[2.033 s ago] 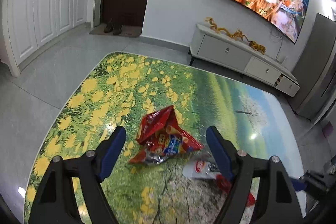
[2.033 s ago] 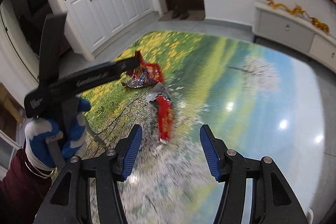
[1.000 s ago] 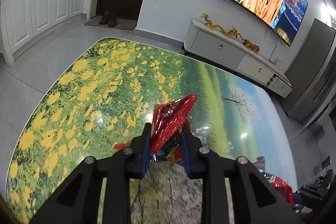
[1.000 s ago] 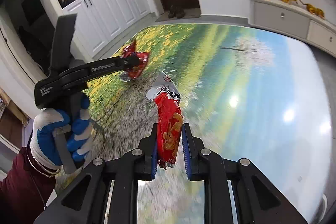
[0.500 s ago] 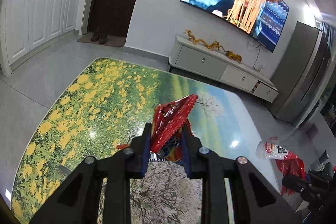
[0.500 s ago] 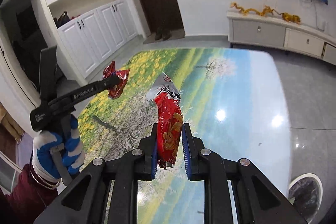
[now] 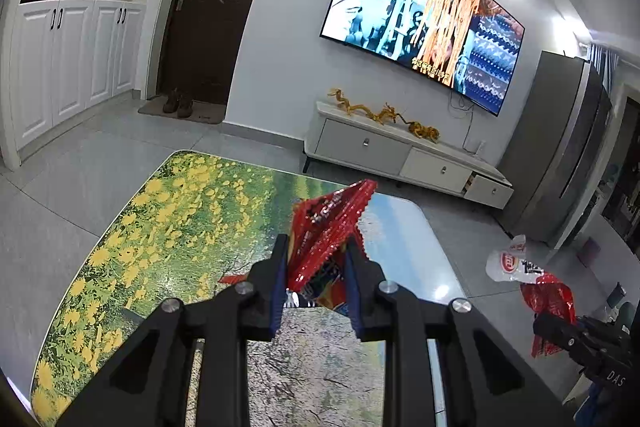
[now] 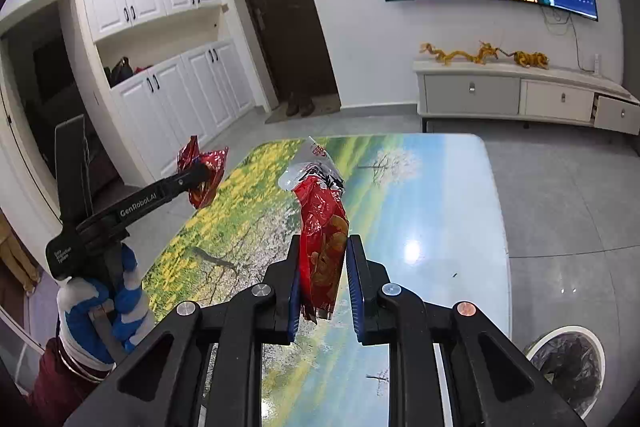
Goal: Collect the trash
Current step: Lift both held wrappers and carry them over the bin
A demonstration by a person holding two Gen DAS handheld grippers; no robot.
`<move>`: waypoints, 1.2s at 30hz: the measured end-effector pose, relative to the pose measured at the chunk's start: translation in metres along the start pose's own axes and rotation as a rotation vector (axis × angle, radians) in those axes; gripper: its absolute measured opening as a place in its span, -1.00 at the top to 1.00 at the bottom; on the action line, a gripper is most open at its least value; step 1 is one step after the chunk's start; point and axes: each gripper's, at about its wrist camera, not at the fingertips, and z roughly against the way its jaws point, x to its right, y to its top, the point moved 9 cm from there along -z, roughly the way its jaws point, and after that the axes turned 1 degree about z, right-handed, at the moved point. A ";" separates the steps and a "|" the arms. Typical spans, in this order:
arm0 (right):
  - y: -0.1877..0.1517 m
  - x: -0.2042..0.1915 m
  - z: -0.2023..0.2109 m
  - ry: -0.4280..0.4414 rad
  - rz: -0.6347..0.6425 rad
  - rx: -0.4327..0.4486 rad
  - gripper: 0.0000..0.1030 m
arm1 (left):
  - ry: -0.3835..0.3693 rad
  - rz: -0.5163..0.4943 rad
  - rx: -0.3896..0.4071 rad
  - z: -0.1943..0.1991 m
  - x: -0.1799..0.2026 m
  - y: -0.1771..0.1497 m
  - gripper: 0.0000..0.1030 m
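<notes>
My left gripper (image 7: 316, 267) is shut on a crumpled red snack wrapper (image 7: 328, 227) and holds it in the air above the table (image 7: 168, 227) with the landscape print. My right gripper (image 8: 322, 267) is shut on a long red chip bag (image 8: 322, 223) with a silver-white open end, also held above the table (image 8: 440, 211). The right gripper and its bag (image 7: 532, 283) show at the right of the left wrist view. The left gripper with its wrapper (image 8: 202, 175) shows at the left of the right wrist view, held by a blue-and-white gloved hand (image 8: 100, 303).
A round bin (image 8: 568, 367) lined with a black bag stands on the floor at the lower right of the table. A white TV cabinet (image 7: 400, 155) stands against the far wall under a large TV (image 7: 424, 23). White cupboards (image 7: 64, 63) and a dark door (image 7: 216, 11) are at the left.
Both grippers closed on their wrappers on the table, then lifted them. Since half a second ago both have risen further and the bin has come closer in the right wrist view.
</notes>
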 end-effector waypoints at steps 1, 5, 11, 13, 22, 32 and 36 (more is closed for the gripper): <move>0.001 0.002 0.004 0.001 -0.006 0.008 0.61 | -0.001 -0.003 0.004 0.004 0.004 0.001 0.53; 0.002 0.013 0.020 -0.003 -0.026 0.038 0.61 | -0.004 -0.015 0.019 0.013 0.020 0.005 0.53; 0.011 0.031 0.048 -0.011 -0.055 0.098 0.61 | -0.028 -0.048 0.044 0.028 0.056 0.012 0.53; 0.014 0.039 0.059 -0.016 -0.065 0.122 0.61 | -0.042 -0.064 0.049 0.032 0.072 0.014 0.53; 0.020 0.073 0.108 -0.088 -0.087 0.210 0.61 | -0.127 -0.131 0.028 0.028 0.148 0.008 0.53; -0.005 0.151 0.154 -0.212 -0.160 0.260 0.61 | -0.237 -0.258 -0.054 0.001 0.252 -0.027 0.53; -0.025 0.187 0.162 -0.253 -0.212 0.249 0.61 | -0.274 -0.323 -0.116 -0.017 0.297 -0.058 0.53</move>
